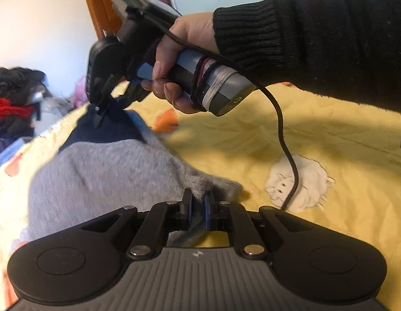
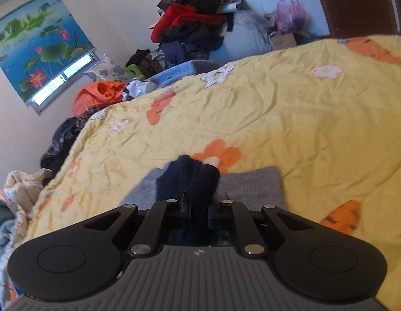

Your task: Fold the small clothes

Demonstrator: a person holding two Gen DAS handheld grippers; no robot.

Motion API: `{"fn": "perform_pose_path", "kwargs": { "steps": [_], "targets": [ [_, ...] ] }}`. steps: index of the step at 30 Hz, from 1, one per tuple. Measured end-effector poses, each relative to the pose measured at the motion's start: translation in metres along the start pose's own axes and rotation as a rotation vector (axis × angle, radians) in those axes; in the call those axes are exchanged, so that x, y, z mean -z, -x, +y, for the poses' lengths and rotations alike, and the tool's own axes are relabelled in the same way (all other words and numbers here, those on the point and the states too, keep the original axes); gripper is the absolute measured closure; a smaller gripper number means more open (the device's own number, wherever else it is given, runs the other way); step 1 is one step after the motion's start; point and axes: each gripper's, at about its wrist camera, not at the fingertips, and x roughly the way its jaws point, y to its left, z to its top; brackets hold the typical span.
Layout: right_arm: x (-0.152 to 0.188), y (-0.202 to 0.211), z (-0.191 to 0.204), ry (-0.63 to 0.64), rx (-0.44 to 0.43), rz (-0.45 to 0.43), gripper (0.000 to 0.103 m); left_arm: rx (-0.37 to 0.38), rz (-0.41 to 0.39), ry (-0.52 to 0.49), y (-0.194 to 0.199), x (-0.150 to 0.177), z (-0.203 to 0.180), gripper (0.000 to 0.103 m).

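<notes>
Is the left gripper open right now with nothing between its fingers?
No, the left gripper is shut on the grey end of the sock, with fabric bunched between its fingers.

To your right the yellow quilt [image 1: 343,140] on the bed lies bare and open for a tool to pass. The right tool's black cable [image 1: 286,145] droops across that side down to the quilt. Beyond the bed's far edge a heap of clothes [image 2: 198,18] and an orange bag [image 2: 99,96] crowd the wall.
</notes>
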Motion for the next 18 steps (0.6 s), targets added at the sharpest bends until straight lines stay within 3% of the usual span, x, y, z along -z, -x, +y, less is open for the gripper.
{"fn": "perform_pose_path", "kwargs": {
  "steps": [2,5,7,9,12,16,18],
  "targets": [
    [0.007,-0.016,-0.018,-0.037,0.052,0.045,0.082,-0.018,-0.011,-0.024,-0.005,0.005,-0.004,0.095],
    [0.013,0.002,-0.022,-0.109,0.029,-0.061,0.050,0.015,-0.042,-0.022,0.009,0.005,0.003,0.094],
    [0.015,0.026,-0.023,-0.150,-0.001,-0.155,0.010,0.038,-0.104,-0.014,0.032,0.008,0.016,0.093],
    [0.020,0.045,-0.030,-0.180,-0.020,-0.211,0.007,0.071,-0.144,0.014,0.056,0.015,0.035,0.092],
    [0.038,0.063,-0.044,-0.240,-0.051,-0.174,0.011,0.066,-0.133,0.123,0.083,0.029,0.075,0.091],
    [0.079,0.085,-0.037,-0.227,-0.049,-0.140,0.014,-0.074,-0.088,0.349,0.101,0.053,0.126,0.082],
    [0.096,0.097,-0.030,-0.231,-0.068,-0.134,0.015,-0.156,-0.078,0.389,0.108,0.064,0.135,0.082]
  ]
}}
